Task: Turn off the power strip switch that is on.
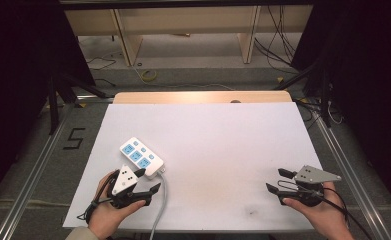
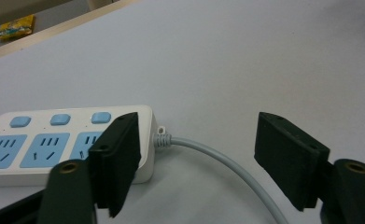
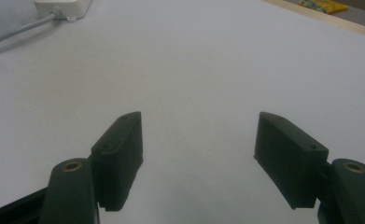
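Power strip (image 1: 142,156) lies on the white counter (image 1: 223,145) at about eight o'clock in the high view, beside the left hand-held gripper (image 1: 148,181); the right hand-held gripper (image 1: 279,180) waits at four o'clock. In the left gripper view, spread jaws frame the grey cable (image 2: 217,161); probably close gently near the strip. In the right gripper view, jaws are spread, holding nothing.

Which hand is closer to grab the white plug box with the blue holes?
Probably the left. The left gripper hovers open right beside the power strip, near its grey cable. The right gripper is far across the white table.
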`<state>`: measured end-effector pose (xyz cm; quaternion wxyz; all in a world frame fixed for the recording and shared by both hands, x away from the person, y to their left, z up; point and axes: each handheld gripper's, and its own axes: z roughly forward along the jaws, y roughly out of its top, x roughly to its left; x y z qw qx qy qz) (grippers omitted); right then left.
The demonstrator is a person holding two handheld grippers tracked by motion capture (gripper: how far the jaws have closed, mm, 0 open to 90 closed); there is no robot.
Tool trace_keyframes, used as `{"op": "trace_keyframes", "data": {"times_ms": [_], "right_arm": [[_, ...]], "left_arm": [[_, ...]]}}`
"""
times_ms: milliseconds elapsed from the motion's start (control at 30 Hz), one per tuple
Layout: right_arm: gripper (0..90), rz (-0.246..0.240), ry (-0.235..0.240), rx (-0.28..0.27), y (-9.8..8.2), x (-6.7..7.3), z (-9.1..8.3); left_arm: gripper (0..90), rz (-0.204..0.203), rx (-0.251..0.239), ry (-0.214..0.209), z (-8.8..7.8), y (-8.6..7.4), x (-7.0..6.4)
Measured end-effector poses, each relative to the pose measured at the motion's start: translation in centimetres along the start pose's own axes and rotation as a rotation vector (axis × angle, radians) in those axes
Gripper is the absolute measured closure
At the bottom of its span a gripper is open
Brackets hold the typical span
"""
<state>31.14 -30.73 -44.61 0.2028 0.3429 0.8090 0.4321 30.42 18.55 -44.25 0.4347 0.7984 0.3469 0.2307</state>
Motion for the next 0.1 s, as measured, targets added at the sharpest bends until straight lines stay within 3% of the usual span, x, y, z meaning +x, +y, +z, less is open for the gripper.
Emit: {"op": "trace_keyframes", "data": {"times_ms": [100], "right_arm": [[32.4,-0.001,0.000,0.001,-0.03,-0.05,0.03]], "left_arm": [[24.2,0.005,0.007,0.005,0.16,0.01,-0.08]]}}
